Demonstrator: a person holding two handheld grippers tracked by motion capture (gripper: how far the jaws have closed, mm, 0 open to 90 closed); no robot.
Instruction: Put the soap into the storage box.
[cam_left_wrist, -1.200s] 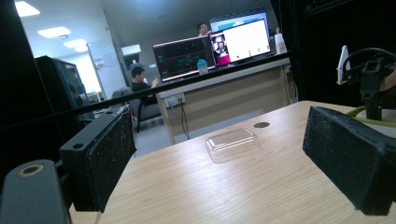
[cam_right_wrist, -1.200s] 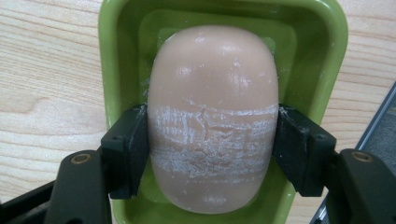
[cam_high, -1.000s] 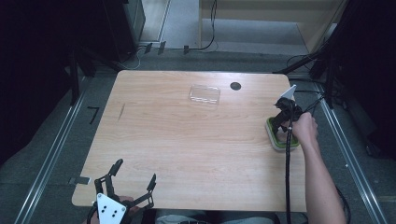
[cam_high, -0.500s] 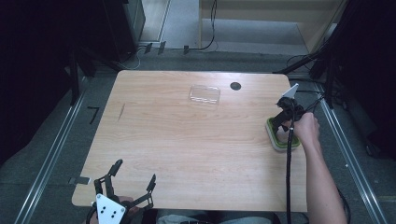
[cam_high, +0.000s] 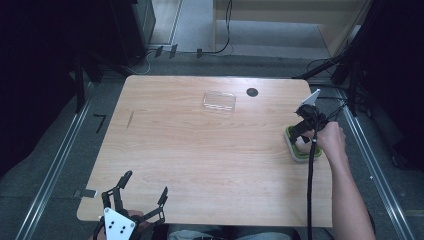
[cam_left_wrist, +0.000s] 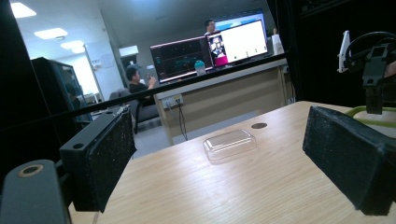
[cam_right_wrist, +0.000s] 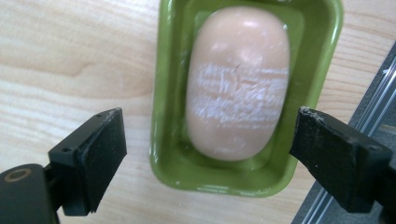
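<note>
**Soap set down near the table edge: where we could slip**

Our right hand-held gripper (cam_right_wrist: 205, 163) hangs just above the green soap dish (cam_right_wrist: 168, 93), its jaws spread to either side of the dish and pressing on nothing; they have just been opening, and only air lies between the pads and the pale soap bar (cam_right_wrist: 238, 79). The bar lies lengthwise inside the dish, free of the pads, its top scuffed white where pads seem to have rubbed it.

The first risk we see is in pulling away. The jaws straddle the dish, so a sideways drift of the hand could catch a wall of the dish and drag it. The dish sits close to the table (cam_high: 200, 150) edge on the far side from the clear lid, with a metal rail and the floor just beyond it; a nudge that way could tip dish and bar off the table. A straight lift looks safest to us.

A second risk is the bar itself: it looks smooth and rounded, and we judge it would squirt out of a hasty re-grip.

Well apart from the dish, toward the far middle of the table, lies the clear plastic lid (cam_high: 219, 101), beside a dark round hole (cam_high: 252, 92). It is thin and hard to see, so we could pinch it badly or crush it.

Our left hand-held gripper (cam_high: 142, 192) waits at the near edge, far from the dish, its jaws spread and empty.
</note>
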